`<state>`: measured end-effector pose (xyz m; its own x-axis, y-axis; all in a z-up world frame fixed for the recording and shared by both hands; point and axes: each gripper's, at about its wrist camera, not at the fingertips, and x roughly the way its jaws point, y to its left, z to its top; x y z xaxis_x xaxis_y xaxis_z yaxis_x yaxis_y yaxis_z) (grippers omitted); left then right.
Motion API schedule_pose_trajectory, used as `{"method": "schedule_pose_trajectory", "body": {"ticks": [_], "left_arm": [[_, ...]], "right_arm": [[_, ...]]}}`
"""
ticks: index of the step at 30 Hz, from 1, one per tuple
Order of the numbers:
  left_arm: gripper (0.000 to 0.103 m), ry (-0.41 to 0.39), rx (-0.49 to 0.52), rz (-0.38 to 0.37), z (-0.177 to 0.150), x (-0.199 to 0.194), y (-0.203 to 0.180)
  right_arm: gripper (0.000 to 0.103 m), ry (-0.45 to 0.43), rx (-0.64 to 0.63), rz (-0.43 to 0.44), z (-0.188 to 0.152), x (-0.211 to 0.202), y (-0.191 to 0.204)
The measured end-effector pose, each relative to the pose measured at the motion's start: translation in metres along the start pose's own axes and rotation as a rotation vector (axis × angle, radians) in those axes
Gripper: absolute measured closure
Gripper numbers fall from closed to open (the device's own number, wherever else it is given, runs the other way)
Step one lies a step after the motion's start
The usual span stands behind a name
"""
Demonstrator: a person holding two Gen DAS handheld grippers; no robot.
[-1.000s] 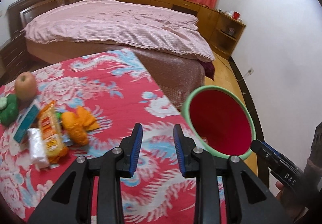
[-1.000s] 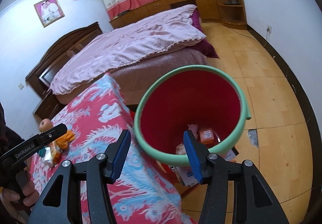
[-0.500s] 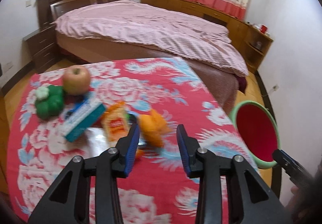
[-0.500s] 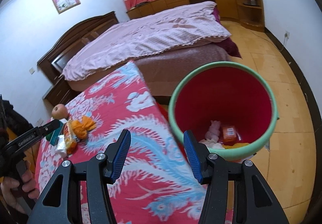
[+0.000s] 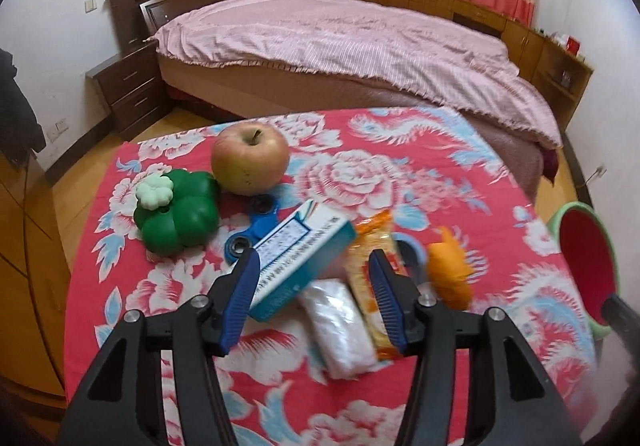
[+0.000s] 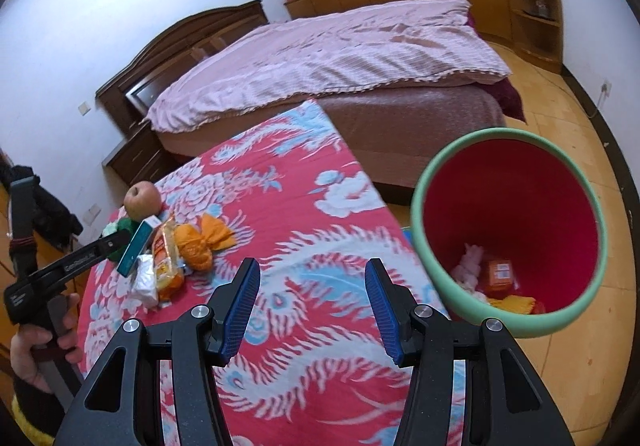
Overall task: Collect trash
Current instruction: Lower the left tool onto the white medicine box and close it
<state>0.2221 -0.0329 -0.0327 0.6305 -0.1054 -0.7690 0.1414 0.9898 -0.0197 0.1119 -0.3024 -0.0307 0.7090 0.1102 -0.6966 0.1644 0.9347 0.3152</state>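
Left gripper (image 5: pixel 314 296) fingers opening, nothing between, over trash pile near surface's left edge. Clear plastic packet (image 5: pixel 340 330) light, soft, slippery: pinch across middle. Right gripper (image 6: pixel 312 308) fingers parted, empty, beside bin (image 6: pixel 572 310).

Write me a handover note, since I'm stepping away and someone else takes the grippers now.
Left gripper: empty, jaws opening, above the pile on the table.
Right gripper: open, empty, over the table beside the bin.
Pile: box, white packet, orange snack wrapper, crumpled orange wrapper. Also there: apple, green toy, blue spinner.
Done: a few bits of trash already lie in the bin.
Left: bin the wrappers, packet, probably the box; the apple and toys look like keepers.
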Motion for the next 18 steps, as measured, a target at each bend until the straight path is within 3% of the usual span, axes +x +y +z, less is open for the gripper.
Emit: {"method": "schedule_pose_trajectory", "body": {"ticks": [10,18], "left_arm": [[0.046,0.068,0.045,0.041,0.003,0.038,0.012],[0.043,0.080,0.040,-0.006,0.006,0.049,0.018]], "right_arm": [[0.047,0.044,-0.038,0.017,0.006,0.026,0.021],[0.047,0.079,-0.070,0.037,0.009,0.046,0.038]]}}
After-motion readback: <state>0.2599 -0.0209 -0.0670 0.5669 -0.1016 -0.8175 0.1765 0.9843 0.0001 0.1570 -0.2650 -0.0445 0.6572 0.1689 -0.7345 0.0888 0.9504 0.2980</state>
